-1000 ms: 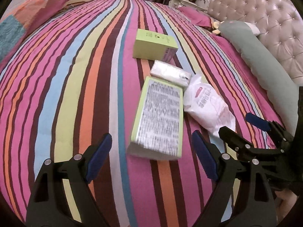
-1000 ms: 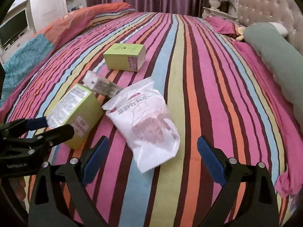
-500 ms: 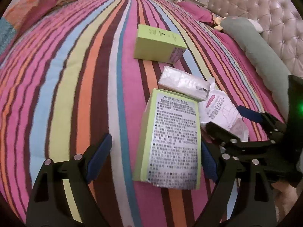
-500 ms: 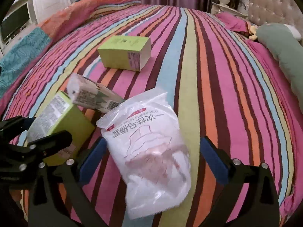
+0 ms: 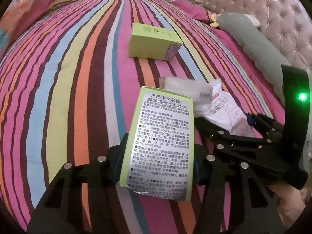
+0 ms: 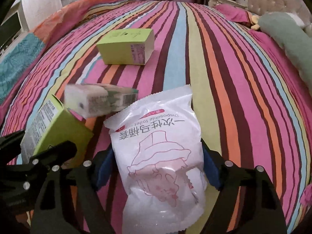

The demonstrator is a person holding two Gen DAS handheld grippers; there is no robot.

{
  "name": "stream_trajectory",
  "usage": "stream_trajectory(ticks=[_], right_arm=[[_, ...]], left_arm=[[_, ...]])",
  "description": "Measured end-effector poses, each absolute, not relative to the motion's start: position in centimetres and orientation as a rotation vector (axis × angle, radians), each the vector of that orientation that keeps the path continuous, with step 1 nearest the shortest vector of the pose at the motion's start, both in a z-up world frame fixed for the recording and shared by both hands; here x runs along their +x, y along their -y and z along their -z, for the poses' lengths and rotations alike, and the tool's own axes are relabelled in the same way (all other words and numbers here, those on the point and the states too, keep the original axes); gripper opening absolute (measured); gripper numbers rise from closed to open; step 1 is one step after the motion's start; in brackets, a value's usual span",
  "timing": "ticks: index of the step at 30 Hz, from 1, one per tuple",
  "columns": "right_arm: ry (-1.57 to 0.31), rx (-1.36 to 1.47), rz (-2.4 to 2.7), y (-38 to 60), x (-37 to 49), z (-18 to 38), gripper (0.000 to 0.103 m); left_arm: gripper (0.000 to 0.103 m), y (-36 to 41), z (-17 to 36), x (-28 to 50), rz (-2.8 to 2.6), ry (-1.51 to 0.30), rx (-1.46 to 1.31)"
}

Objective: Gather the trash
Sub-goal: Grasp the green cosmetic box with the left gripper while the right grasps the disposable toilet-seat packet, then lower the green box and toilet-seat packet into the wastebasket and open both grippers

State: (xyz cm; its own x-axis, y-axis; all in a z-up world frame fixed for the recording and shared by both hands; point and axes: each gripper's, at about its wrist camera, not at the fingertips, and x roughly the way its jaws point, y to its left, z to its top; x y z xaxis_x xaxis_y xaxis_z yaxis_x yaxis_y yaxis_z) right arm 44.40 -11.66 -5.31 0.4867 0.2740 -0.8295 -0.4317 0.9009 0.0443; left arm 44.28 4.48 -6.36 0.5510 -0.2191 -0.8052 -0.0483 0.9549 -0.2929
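On the striped bedspread (image 5: 58, 97), a green box with a silver printed label (image 5: 161, 142) lies lengthwise between the fingers of my left gripper (image 5: 159, 152). Its jaws are closing and the pads press on the box's long sides. My right gripper (image 6: 158, 167) is closing on a white plastic packet (image 6: 159, 146), with its blue pads against the packet's edges. A small white carton (image 6: 97, 101), blurred, leans on the far end of the green box (image 6: 54, 128). In the left wrist view the right gripper (image 5: 243, 128) is at the right, around the packet (image 5: 224, 113).
A second green box (image 5: 154, 42) lies farther up the bed. A grey-green bolster (image 5: 253, 42) and a tufted headboard (image 5: 273, 9) are on the right. A folded quilt (image 6: 58, 19) lies at the far left. A hand (image 5: 288, 200) holds the right gripper.
Both grippers moved forward over their items and narrowed: the left onto the green box, the right onto the white packet. The white carton shifted and now leans on the box.
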Motion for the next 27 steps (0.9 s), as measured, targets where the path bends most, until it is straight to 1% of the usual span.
stream_trajectory(ticks=[7, 21, 27], right_arm=[[-0.973, -0.156, -0.414, 13.0, 41.8, 5.2, 0.074], [-0.952, 0.153, -0.412, 17.3, 34.4, 2.1, 0.074], [-0.928, 0.167, -0.435, 17.4, 29.5, 1.0, 0.074]], left_arm=[[0.053, -6.7, 6.1, 40.7, 0.079, -0.979, -0.377], [0.053, -7.8, 3.7, 30.2, 0.090, -0.933, -0.382], [0.053, -7.3, 3.7, 26.1, 0.103, -0.943, -0.369]])
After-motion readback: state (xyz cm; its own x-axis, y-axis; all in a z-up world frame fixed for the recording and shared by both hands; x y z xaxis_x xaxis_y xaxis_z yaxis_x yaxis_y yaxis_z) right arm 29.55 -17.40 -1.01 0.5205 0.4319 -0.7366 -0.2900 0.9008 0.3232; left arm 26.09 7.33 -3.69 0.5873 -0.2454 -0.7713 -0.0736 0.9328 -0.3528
